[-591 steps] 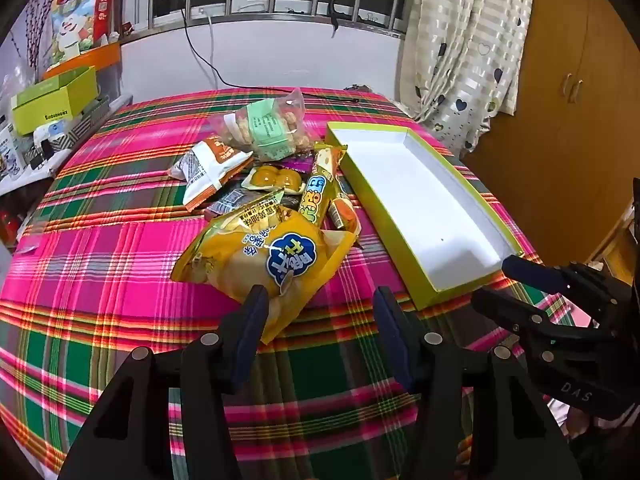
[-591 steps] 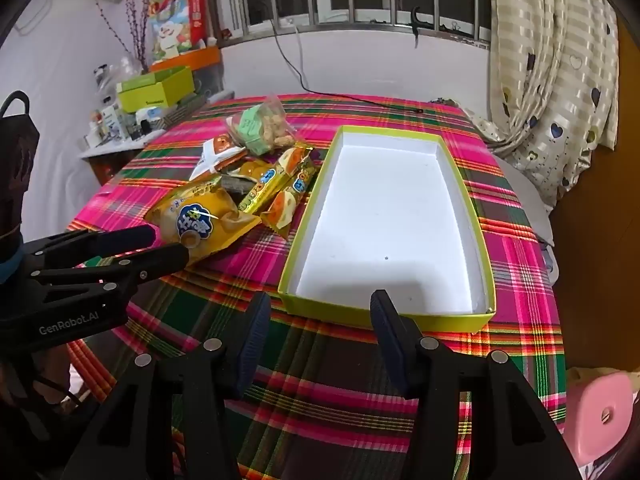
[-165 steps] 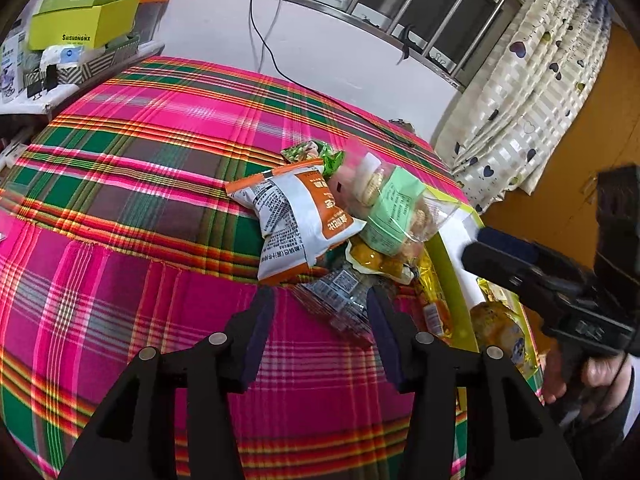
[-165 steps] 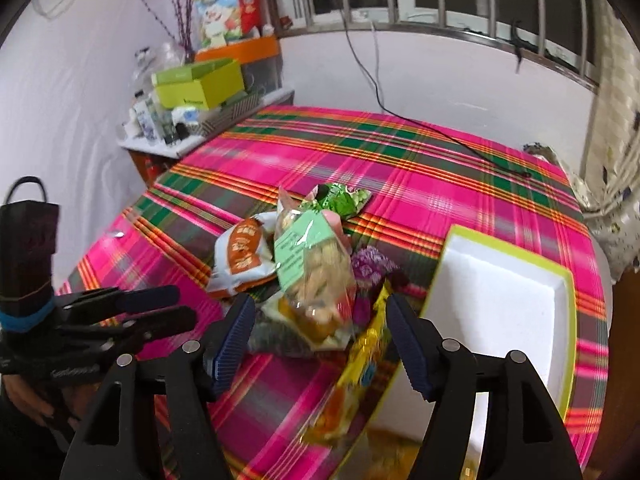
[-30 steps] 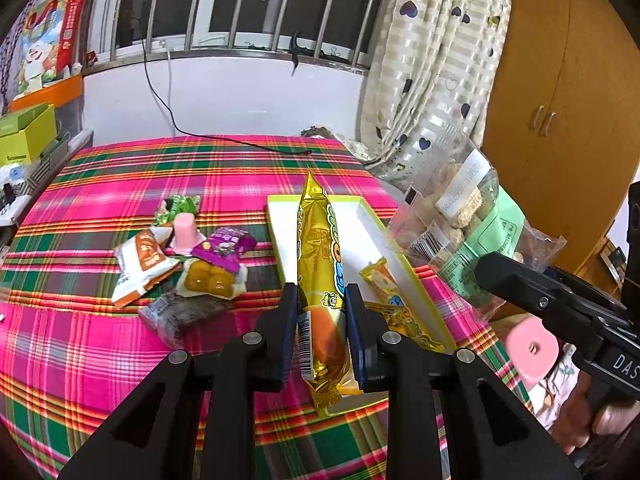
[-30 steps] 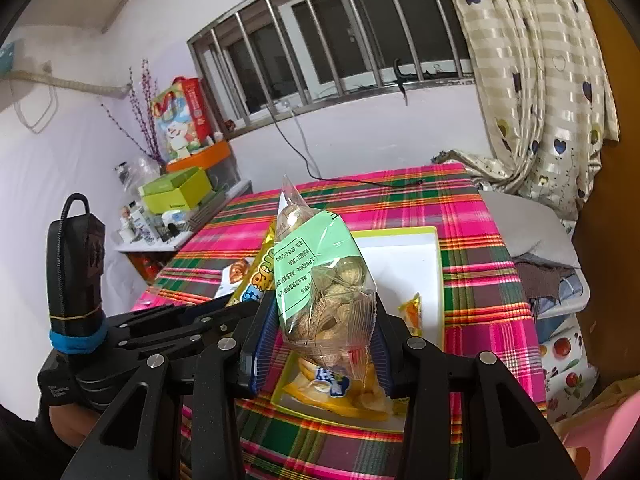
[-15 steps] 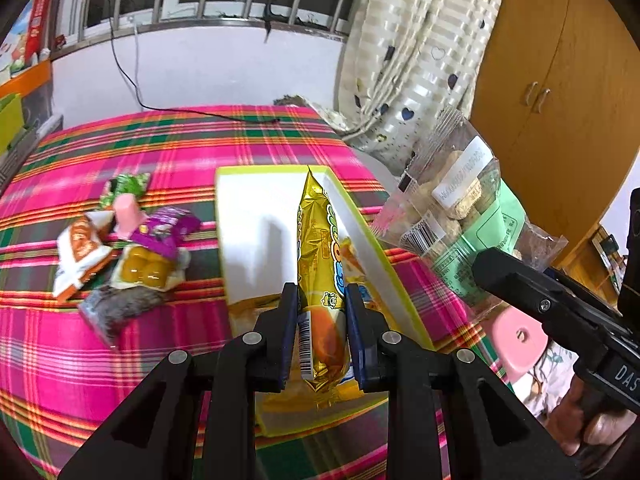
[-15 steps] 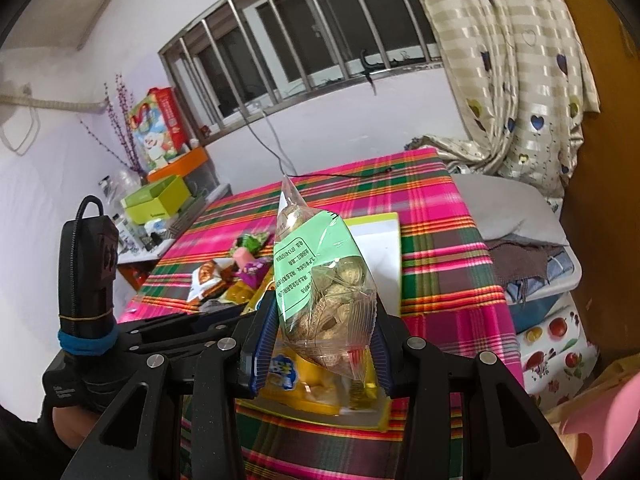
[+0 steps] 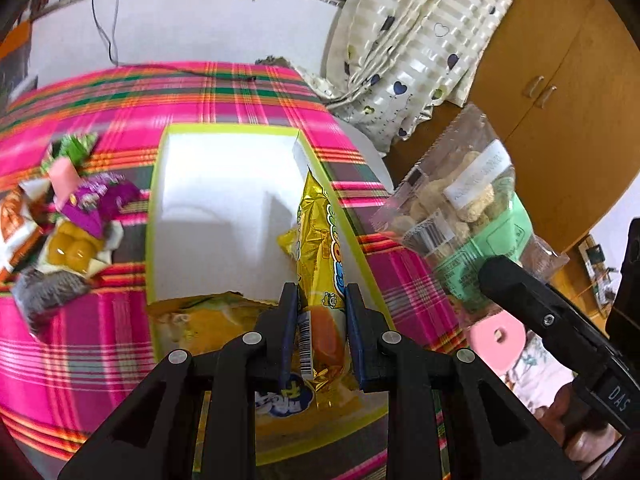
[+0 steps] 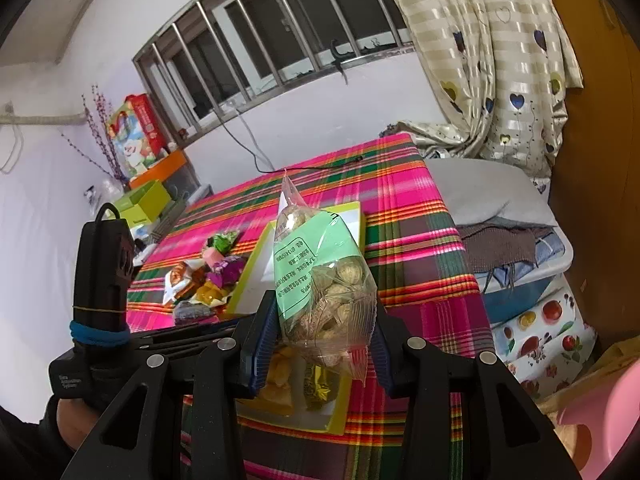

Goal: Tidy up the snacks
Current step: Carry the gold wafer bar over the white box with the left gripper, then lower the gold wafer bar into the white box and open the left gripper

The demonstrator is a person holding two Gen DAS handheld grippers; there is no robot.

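Both packets lowered toward tray (image 9: 154, 216) | left hand-held gripper (image 9: 321, 308) clamps gold packet (image 9: 320, 240) | right hand-held gripper (image 10: 320, 320) clamps nut bag (image 10: 320, 272)

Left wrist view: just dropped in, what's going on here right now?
A person is sorting snacks into the green-rimmed box. The left gripper is shut on a long gold snack pack above the box. The right gripper clamps a clear bag of nuts. A yellow bag already lies in the box; several small snacks are on the plaid tablecloth.
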